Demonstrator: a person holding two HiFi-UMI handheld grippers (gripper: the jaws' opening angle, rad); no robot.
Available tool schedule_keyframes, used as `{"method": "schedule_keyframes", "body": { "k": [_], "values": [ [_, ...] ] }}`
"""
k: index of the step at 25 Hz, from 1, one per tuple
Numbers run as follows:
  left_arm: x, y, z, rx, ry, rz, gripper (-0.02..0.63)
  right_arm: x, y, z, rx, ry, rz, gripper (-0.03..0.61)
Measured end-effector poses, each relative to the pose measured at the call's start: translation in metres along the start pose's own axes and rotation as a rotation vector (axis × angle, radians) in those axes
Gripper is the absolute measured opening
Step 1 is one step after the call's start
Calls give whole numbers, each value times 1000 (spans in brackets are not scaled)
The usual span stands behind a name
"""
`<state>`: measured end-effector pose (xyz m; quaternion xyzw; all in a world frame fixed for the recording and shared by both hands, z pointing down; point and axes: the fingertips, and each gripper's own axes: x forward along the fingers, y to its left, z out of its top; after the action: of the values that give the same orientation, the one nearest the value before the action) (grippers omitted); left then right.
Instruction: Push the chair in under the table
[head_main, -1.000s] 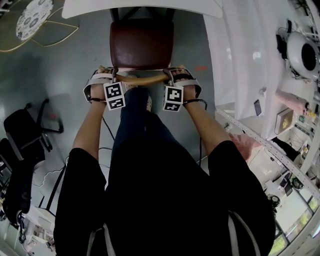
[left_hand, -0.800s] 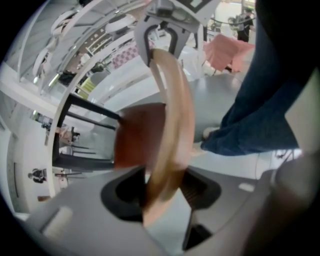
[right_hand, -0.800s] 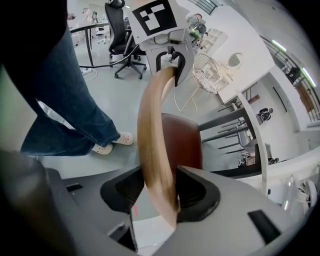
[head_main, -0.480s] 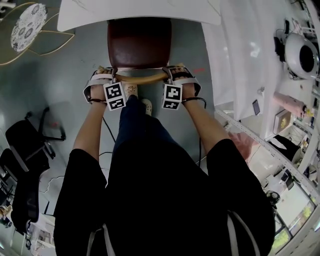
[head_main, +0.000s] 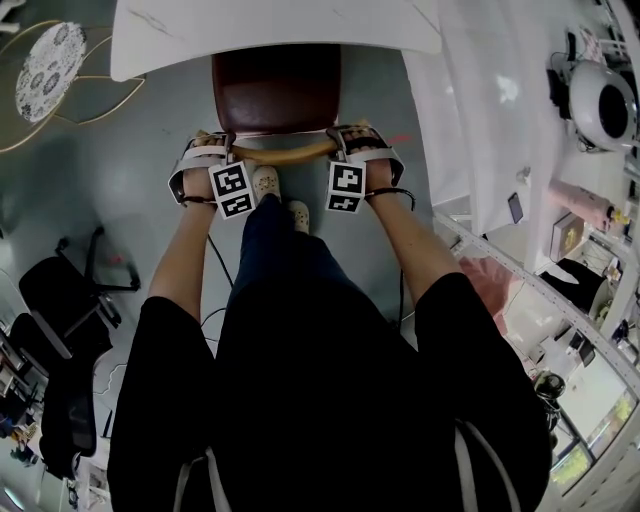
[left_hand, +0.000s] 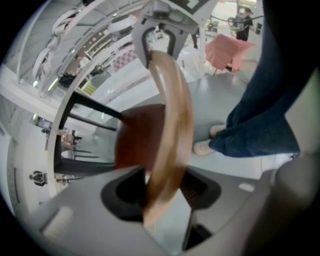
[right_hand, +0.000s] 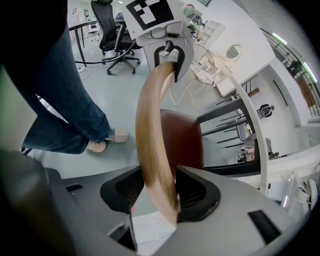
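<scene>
The chair has a dark red seat (head_main: 275, 90) and a curved wooden backrest rail (head_main: 285, 153). Its front part lies under the white table (head_main: 275, 25). My left gripper (head_main: 222, 150) clamps the rail's left end and my right gripper (head_main: 345, 146) its right end, both pointing steeply down. The left gripper view has the rail (left_hand: 170, 125) running up from between the jaws of the left gripper (left_hand: 167, 187), with the seat (left_hand: 135, 137) behind. The right gripper view shows the same rail (right_hand: 150, 135) held in the right gripper (right_hand: 155, 195).
My shoes (head_main: 268, 184) stand on the grey floor just behind the chair. Black office chairs (head_main: 70, 290) stand at the left. A round patterned table (head_main: 45, 60) is at the upper left. A white counter and cluttered shelves (head_main: 490, 120) run along the right.
The chair has slid forward, and more of its seat is under the table's edge. Both grippers travelled with it, still on the backrest rail.
</scene>
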<state>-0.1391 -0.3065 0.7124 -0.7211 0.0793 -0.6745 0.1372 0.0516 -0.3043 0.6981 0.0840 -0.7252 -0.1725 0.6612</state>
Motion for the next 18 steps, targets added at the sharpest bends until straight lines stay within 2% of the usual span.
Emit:
{"method": "schedule_keyframes", "body": {
  "k": [11,18],
  "values": [
    [1,4,-2,20,-26,-7,212,3,-3,1,17,31,15,198],
    [0,3,0,-27,-51,-14,230,3,-1,1,89,32,48,198]
  ]
}}
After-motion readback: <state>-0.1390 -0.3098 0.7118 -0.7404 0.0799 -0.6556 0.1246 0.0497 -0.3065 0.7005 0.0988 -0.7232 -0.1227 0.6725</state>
